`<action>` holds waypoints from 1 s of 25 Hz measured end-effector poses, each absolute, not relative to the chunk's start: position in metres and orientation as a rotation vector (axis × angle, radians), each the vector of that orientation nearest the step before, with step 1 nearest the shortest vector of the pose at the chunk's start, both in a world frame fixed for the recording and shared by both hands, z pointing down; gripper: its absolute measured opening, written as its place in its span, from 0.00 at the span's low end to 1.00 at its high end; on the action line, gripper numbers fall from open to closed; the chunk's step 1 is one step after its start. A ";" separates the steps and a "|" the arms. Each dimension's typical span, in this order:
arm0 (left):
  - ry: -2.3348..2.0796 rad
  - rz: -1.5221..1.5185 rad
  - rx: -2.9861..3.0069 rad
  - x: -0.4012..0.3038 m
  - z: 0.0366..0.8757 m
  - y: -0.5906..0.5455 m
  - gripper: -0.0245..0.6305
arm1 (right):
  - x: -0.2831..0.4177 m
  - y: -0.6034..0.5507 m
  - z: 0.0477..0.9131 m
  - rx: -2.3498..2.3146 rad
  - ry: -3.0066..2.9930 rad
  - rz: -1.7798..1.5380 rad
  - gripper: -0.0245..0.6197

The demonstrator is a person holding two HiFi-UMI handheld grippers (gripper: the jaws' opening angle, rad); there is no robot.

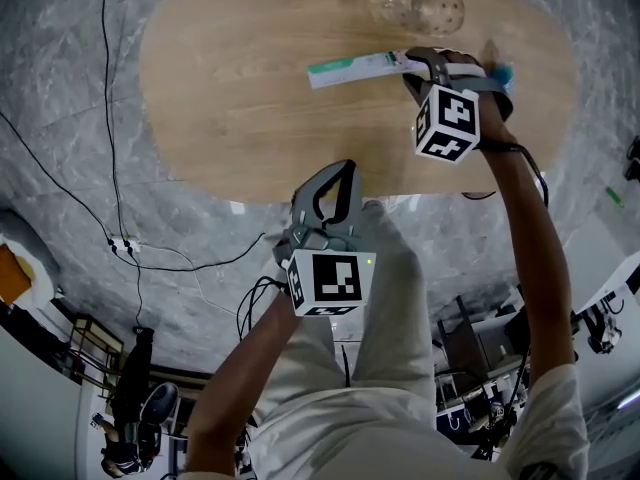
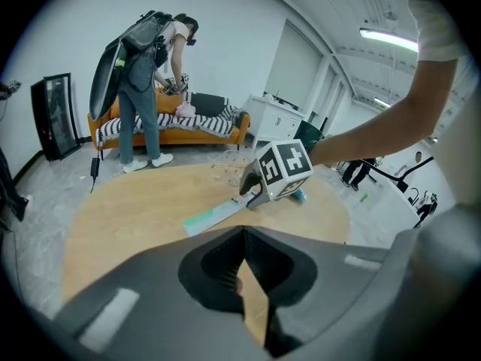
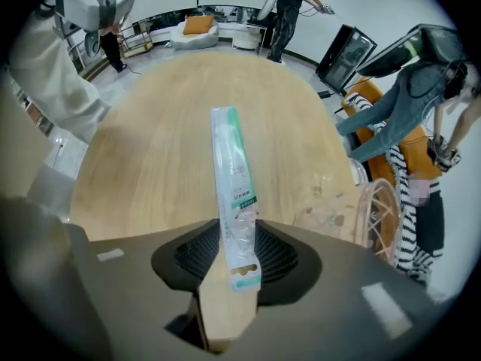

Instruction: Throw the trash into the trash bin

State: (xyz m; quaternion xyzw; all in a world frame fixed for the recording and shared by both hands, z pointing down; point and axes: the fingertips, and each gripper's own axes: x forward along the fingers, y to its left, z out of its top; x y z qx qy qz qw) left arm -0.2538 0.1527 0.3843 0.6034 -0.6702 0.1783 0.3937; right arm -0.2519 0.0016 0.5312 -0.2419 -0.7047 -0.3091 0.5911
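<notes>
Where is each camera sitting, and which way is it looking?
Head view: on the person's head, looking steeply down at the wooden table; both forearms, trousers, left gripper and right gripper show.
Left gripper view: on the left gripper, facing across the table toward the right gripper and a sofa; its own jaws and the right arm show.
Right gripper view: on the right gripper, looking down along the packet between its own open jaws; trousers show at left.
Shared: all three see the table and packet.
</notes>
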 end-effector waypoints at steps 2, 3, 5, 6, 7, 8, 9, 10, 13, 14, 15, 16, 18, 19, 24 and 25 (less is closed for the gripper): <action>-1.703 0.453 1.527 -0.256 0.386 0.155 0.04 | -0.252 0.003 0.534 -0.565 -1.635 -0.695 0.29; -1.704 0.454 1.526 -0.256 0.386 0.157 0.04 | -0.252 0.004 0.534 -0.563 -1.636 -0.680 0.28; -1.701 0.457 1.525 -0.255 0.388 0.160 0.04 | -0.251 0.005 0.531 -0.554 -1.643 -0.661 0.25; -1.701 0.459 1.525 -0.255 0.388 0.161 0.04 | -0.251 0.005 0.529 -0.547 -1.650 -0.660 0.24; -1.701 0.460 1.526 -0.255 0.388 0.162 0.04 | -0.251 0.005 0.528 -0.539 -1.660 -0.661 0.23; -1.702 0.461 1.527 -0.255 0.387 0.162 0.04 | -0.250 0.005 0.526 -0.532 -1.671 -0.660 0.22; -1.702 0.462 1.530 -0.254 0.386 0.162 0.04 | -0.250 0.005 0.524 -0.526 -1.681 -0.653 0.22; -1.701 0.465 1.533 -0.253 0.385 0.162 0.04 | -0.249 0.006 0.523 -0.524 -1.688 -0.643 0.22; -1.697 0.473 1.542 -0.249 0.384 0.160 0.04 | -0.246 0.011 0.522 -0.518 -1.709 -0.619 0.22; -1.698 0.472 1.545 -0.248 0.384 0.159 0.04 | -0.247 0.013 0.521 -0.513 -1.720 -0.608 0.22; -1.698 0.472 1.548 -0.246 0.384 0.158 0.04 | -0.247 0.015 0.519 -0.508 -1.733 -0.596 0.21; -1.697 0.474 1.551 -0.245 0.385 0.158 0.04 | -0.248 0.017 0.517 -0.504 -1.747 -0.582 0.21; -1.695 0.479 1.554 -0.242 0.385 0.157 0.04 | -0.248 0.020 0.511 -0.496 -1.773 -0.561 0.21; -1.694 0.479 1.556 -0.240 0.384 0.156 0.04 | -0.247 0.021 0.508 -0.489 -1.785 -0.552 0.21; -1.688 0.482 1.569 -0.231 0.382 0.148 0.04 | -0.241 0.023 0.493 -0.455 -1.844 -0.493 0.21; -1.688 0.484 1.573 -0.229 0.382 0.146 0.04 | -0.240 0.024 0.491 -0.446 -1.860 -0.463 0.21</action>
